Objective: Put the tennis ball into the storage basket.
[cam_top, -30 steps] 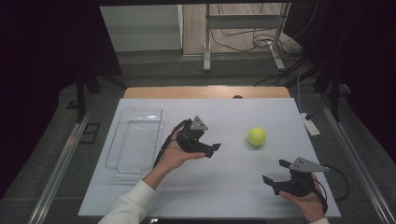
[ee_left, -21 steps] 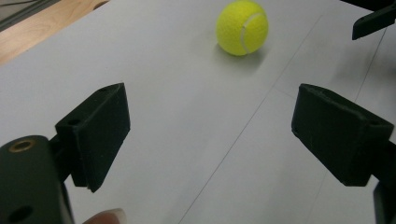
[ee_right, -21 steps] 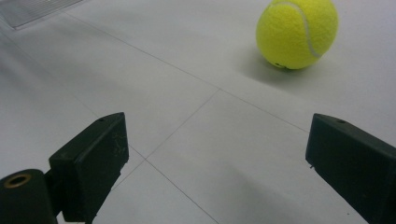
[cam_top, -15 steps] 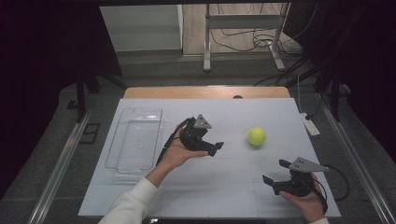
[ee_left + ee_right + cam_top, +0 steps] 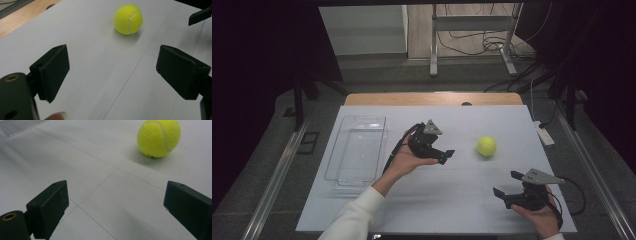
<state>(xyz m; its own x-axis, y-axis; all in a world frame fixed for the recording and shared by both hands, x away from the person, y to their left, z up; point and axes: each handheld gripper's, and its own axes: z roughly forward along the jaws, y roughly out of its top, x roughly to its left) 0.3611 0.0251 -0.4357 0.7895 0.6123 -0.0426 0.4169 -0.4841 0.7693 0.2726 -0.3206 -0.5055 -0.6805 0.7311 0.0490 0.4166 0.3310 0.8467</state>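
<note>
Approach step: left gripper (image 5: 443, 152), jaws wide and empty, points at the tennis ball (image 5: 487, 146) just to its right on the table (image 5: 452, 200); next, I judge, straddle it and close; right gripper (image 5: 508, 189) open, empty, nearer.

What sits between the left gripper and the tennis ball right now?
Nothing visible. The left gripper has open, empty jaws aimed at the tennis ball, with bare white table between them. The right gripper sits off to the near side, out of that line.
</note>
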